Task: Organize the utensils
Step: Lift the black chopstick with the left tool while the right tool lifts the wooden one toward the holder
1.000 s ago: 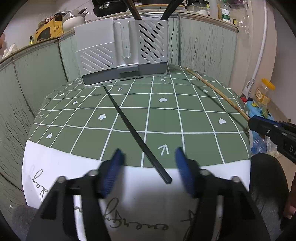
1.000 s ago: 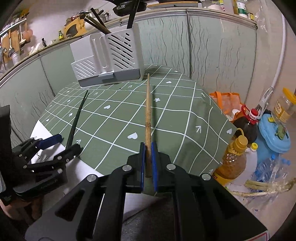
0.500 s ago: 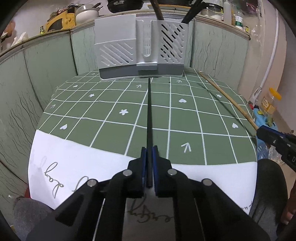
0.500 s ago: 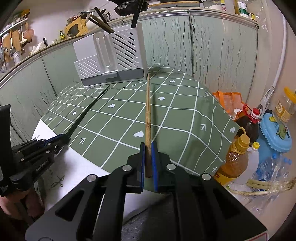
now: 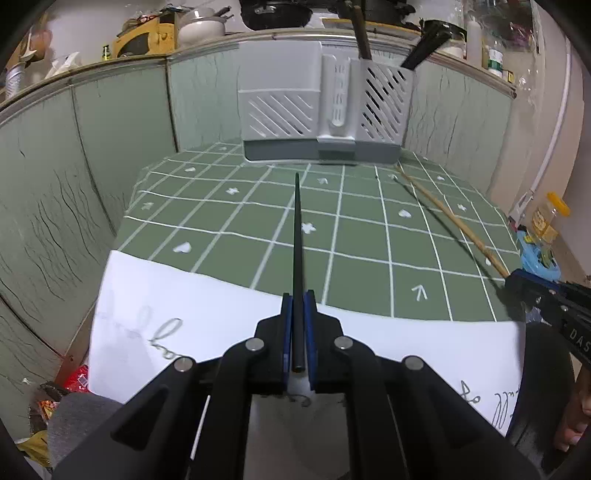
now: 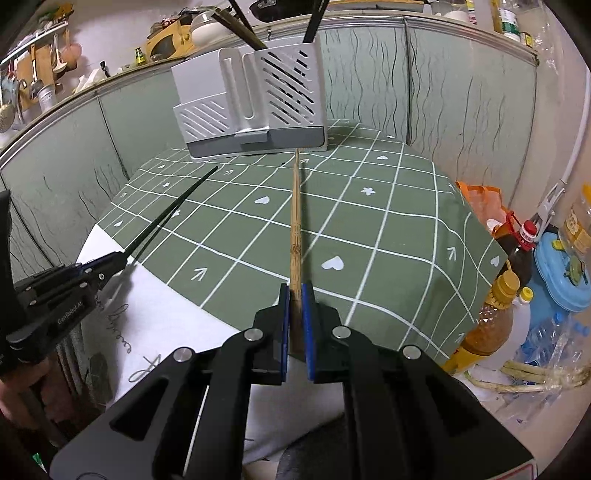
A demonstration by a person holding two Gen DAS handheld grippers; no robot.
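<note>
Two chopsticks are in hand at once, one per gripper. The left gripper (image 5: 298,325) is clamped tight on the near end of a black chopstick (image 5: 297,236), which runs straight toward twelve o'clock in its own view, its tip just short of the grey utensil holder (image 5: 321,114). The right gripper (image 6: 295,321) is pinched on a bamboo chopstick (image 6: 295,218), also aimed at twelve o'clock, with its far tip close to the holder's base (image 6: 258,142). From the right wrist view the left gripper (image 6: 107,264) shows at nine o'clock with its black stick slanting up toward eleven.

By my reading the picking-up is done and the carry to the holder is the step in hand. Both sticks appear clear of the cloth, though the tips are too fine to be sure. The next move calls for lifting each stick above the holder's rim, tipping it upright, and lowering it into the slatted compartment at one o'clock in the left view, where dark utensils (image 5: 360,31) already stand.

Underneath is a table under a green cloth (image 5: 362,229) ruled in white squares with hearts and arrows, its near edge white with script. Pale green panels back the table, a cluttered shelf runs above them, and oil bottles (image 6: 491,317) stand on the floor at three o'clock in the right view.
</note>
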